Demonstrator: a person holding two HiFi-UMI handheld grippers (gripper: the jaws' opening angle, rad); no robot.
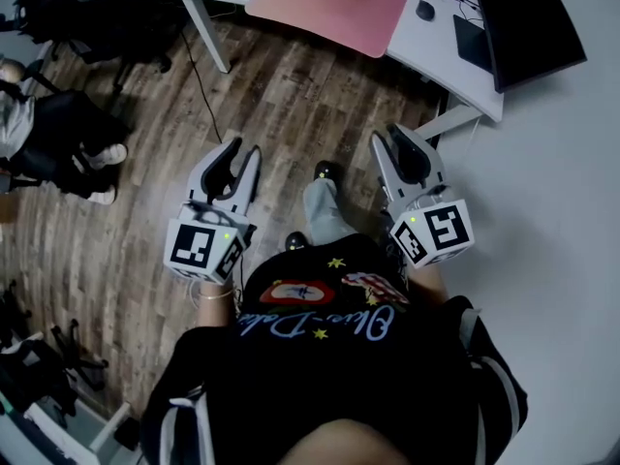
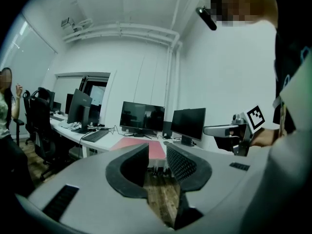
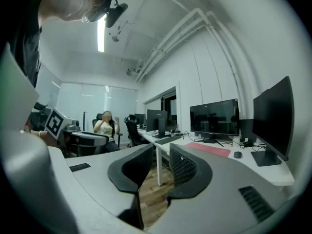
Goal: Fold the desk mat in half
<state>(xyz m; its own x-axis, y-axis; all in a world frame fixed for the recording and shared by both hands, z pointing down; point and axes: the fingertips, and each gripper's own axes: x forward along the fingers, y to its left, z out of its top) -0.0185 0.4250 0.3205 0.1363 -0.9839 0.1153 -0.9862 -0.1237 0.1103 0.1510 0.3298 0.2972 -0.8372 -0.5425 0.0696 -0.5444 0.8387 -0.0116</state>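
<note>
I have the left gripper (image 1: pixel 244 149) and the right gripper (image 1: pixel 387 136) held low in front of the body, over the wooden floor (image 1: pixel 145 211), both well apart from the white desk (image 1: pixel 431 61). Each pair of jaws stands a little apart with nothing between them (only floor shows through the gap). The pink desk mat (image 1: pixel 329 6) lies flat and unfolded on the desk, near a mouse (image 1: pixel 424 11).
</note>
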